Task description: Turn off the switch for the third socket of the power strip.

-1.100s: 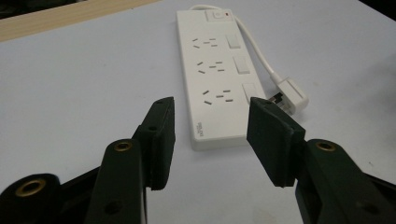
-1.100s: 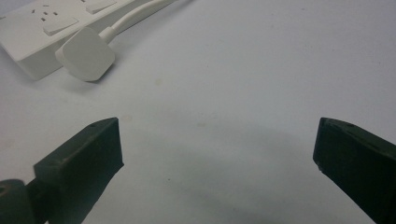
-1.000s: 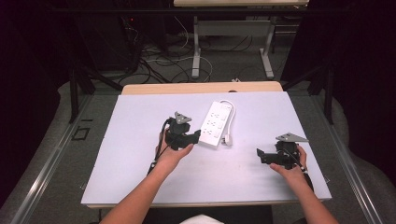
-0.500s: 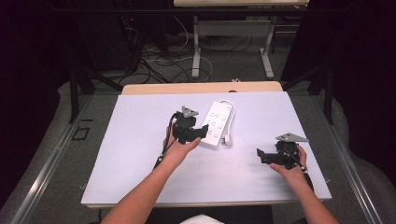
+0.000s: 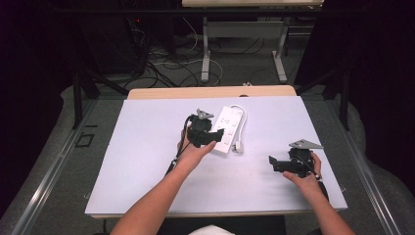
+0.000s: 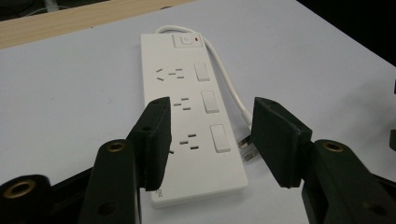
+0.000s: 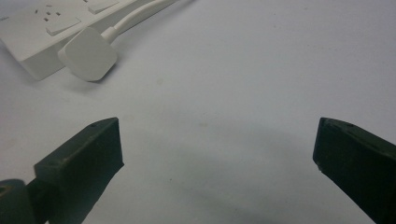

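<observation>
My left tongs (image 6: 208,135) spread wide to straddle the power strip (image 6: 194,116) ahead; right tongs (image 7: 217,163) gape, idle.

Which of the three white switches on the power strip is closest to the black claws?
The bottom rocker switch, lying between the left gripper jaws. The other two switches sit farther up the power strip, toward its red-lit button.

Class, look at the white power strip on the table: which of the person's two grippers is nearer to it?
Left. The left gripper hangs open right over the near end of the power strip. The right gripper rests open well off to its right, nearer the person.
</observation>
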Action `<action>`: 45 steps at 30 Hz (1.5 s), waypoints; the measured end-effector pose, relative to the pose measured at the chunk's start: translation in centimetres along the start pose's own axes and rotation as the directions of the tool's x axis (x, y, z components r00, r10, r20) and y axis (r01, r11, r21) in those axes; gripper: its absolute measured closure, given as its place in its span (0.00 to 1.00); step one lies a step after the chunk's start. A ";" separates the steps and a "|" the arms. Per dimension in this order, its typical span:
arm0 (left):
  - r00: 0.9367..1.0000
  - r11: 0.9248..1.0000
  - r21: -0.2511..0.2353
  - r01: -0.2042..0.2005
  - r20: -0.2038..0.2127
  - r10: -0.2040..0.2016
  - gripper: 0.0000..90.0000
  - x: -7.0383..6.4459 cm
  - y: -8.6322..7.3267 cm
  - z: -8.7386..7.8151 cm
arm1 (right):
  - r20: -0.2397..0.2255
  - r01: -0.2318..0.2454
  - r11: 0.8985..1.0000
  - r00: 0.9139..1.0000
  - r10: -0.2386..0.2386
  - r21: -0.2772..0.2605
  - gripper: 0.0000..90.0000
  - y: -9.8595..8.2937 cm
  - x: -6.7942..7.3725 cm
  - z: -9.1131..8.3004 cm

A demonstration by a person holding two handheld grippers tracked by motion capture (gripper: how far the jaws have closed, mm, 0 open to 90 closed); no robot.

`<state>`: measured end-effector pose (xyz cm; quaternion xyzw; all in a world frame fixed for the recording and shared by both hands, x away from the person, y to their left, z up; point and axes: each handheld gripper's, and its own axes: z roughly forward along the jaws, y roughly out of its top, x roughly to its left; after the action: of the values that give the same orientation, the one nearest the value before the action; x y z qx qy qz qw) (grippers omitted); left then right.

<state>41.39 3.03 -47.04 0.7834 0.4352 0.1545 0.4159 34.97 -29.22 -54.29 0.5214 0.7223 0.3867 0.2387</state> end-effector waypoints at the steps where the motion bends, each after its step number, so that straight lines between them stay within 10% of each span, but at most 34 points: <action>1: 1.000 1.000 0.011 -0.002 0.003 0.002 0.54 -0.1 0.0 0.1 | 0.000 0.001 1.000 1.000 -0.001 0.000 0.01 0.0 0.0 0.0; 45: 0.997 0.981 0.179 0.075 0.010 -0.078 0.73 -0.8 0.9 4.7 | -0.002 0.002 1.000 1.000 -0.002 0.001 0.01 -0.1 -0.1 0.2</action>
<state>44.24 -0.26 -49.09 0.8015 0.4736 0.0920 0.3533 35.09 -29.26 -54.44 0.5205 0.7231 0.3866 0.2382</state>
